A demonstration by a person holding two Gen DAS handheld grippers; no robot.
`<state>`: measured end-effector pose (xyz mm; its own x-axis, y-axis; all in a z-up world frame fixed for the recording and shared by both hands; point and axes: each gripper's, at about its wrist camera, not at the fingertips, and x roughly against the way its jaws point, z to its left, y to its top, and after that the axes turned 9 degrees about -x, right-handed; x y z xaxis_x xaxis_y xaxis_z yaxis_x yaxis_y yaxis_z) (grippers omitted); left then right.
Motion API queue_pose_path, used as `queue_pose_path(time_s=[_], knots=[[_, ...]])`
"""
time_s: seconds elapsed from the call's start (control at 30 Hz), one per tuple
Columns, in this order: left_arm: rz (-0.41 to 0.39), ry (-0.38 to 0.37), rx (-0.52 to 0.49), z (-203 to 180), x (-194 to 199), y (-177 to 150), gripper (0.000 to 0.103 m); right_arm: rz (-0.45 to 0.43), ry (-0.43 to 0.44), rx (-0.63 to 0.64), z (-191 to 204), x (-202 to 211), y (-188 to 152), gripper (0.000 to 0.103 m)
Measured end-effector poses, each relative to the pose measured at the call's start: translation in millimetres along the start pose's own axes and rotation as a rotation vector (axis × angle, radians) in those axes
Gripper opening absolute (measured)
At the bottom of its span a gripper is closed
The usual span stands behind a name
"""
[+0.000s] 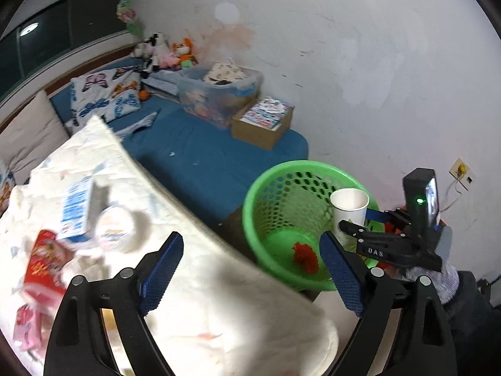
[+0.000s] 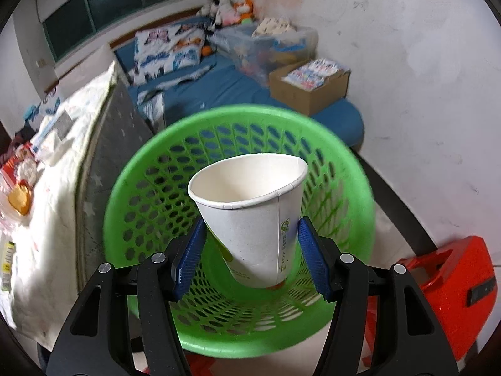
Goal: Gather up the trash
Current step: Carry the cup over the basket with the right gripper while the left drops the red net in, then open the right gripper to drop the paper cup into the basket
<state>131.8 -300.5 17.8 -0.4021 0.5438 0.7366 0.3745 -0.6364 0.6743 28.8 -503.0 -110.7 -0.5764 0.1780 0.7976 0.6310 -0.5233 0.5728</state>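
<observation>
A white paper cup (image 2: 250,216) is pinched between the blue pads of the right gripper (image 2: 250,260), held tilted above the open mouth of a green basket (image 2: 131,169). A red scrap (image 1: 305,255) lies in the basket's bottom. The left gripper (image 1: 250,275) stands wide open and empty over a white quilt (image 1: 219,297) beside the basket.

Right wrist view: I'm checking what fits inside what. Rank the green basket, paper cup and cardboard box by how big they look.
1. Green basket
2. Paper cup, held in the right gripper and nearest the lens, so it looks enlarged
3. Cardboard box, far off, so its true size is unsure
</observation>
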Motion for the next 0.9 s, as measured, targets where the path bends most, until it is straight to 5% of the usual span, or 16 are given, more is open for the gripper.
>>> queue_pose_path(time_s=[0.37, 0.63, 0.9], knots=[[-0.064, 0.092, 0.079, 39.1, 60.6, -45.0, 0.086, 0.037, -0.039, -0.023, -0.8, -25.2, -2.7, 0.072], [-0.121, 0.200, 0.161, 72.2, 120.1, -99.7, 0.086, -0.027, 0.024, -0.013, 12.6, 15.9, -8.3, 0.072], [-0.063, 0.267, 0.258, 96.6, 144.4, -168.3, 0.088, -0.083, 0.139, 0.017, 51.6, 56.0, -19.3, 0.076]])
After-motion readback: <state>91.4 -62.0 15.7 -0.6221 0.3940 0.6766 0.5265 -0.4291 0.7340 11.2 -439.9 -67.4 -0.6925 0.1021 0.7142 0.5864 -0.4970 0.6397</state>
